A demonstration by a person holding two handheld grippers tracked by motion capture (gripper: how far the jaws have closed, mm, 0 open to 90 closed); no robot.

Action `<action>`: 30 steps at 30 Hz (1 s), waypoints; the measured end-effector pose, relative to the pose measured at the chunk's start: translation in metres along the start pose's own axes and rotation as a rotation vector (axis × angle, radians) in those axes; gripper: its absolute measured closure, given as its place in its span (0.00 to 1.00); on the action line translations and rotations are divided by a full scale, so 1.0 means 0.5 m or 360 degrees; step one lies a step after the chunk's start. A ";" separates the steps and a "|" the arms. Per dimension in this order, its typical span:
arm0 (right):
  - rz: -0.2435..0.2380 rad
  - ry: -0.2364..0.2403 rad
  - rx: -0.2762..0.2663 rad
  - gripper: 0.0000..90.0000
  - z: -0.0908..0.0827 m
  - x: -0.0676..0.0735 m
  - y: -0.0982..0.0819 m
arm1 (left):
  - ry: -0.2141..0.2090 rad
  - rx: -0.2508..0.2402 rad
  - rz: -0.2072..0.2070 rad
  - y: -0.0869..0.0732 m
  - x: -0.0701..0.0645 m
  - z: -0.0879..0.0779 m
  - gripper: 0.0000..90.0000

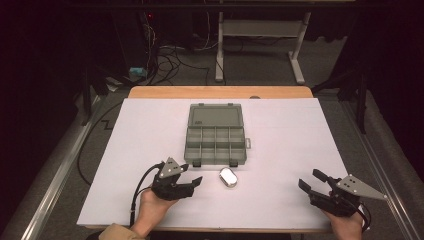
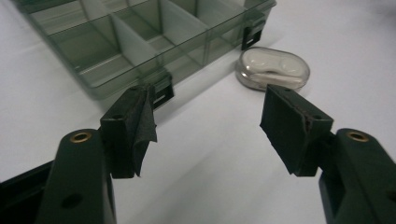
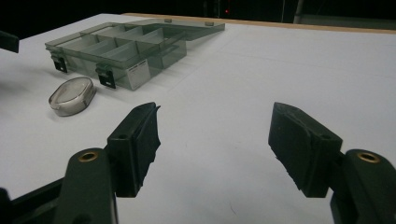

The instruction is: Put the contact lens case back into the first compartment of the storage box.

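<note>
1. Now the left hand-held gripper [image 1: 194, 176] hovers low over the near left part of the white tabletop [image 1: 290, 150], its jaws spread wide with nothing between them.
2. Just to its right lies a small oval case [image 1: 228, 177] with a clear lid, flat on the tabletop and apart from the jaw tips.
3. From the left gripper view, the oval case [image 2: 273, 69] sits just beyond the right-hand jaw, not touched by it.
4. Beyond the case, an open compartment box [image 1: 215, 144] of smoky clear plastic rests mid-table, its lid [image 1: 215, 116] folded flat on the far side.
5. The box's near edge with two dark latches stands near the case without touching it.
6. At the near right, the right hand-held gripper [image 1: 310, 180] rests in the person's hand, jaws also wide apart and empty, well apart from the case.
</note>
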State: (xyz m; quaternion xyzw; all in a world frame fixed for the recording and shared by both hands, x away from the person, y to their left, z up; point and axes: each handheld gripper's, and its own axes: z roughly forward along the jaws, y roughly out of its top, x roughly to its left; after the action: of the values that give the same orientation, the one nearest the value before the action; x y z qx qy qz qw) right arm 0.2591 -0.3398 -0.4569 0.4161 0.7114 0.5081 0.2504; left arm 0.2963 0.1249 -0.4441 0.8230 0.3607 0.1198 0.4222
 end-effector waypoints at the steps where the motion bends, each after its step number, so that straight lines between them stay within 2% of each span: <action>1: 0.0000 -0.0002 0.0000 0.37 -0.001 0.000 0.000 | -0.0013 0.0024 0.0007 0.006 -0.003 0.006 0.39; 5: 0.0004 0.0000 -0.0002 0.37 -0.001 -0.001 0.000 | -0.0018 0.0099 0.0069 0.024 -0.020 0.027 0.39; 10: 0.0005 0.0001 0.0002 0.37 -0.002 -0.002 -0.001 | -0.0042 0.0212 0.0096 0.044 -0.035 0.053 0.38; 18: 0.0006 0.0007 0.0007 0.37 -0.001 -0.002 -0.001 | -0.0075 0.0327 0.0124 0.080 -0.054 0.089 0.37; 25: 0.0008 0.0011 0.0009 0.37 0.000 -0.001 -0.001 | -0.0093 0.0407 0.0181 0.107 -0.067 0.117 0.37; 30: 0.0008 0.0018 0.0010 0.36 0.000 -0.001 -0.001 | -0.0108 0.0467 0.0178 0.120 -0.071 0.135 0.35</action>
State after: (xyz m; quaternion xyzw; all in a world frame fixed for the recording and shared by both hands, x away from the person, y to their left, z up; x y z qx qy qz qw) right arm 0.2592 -0.3406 -0.4573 0.4156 0.7134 0.5089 0.2438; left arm 0.3347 0.0363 -0.4348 0.8981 0.3135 0.0612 0.3021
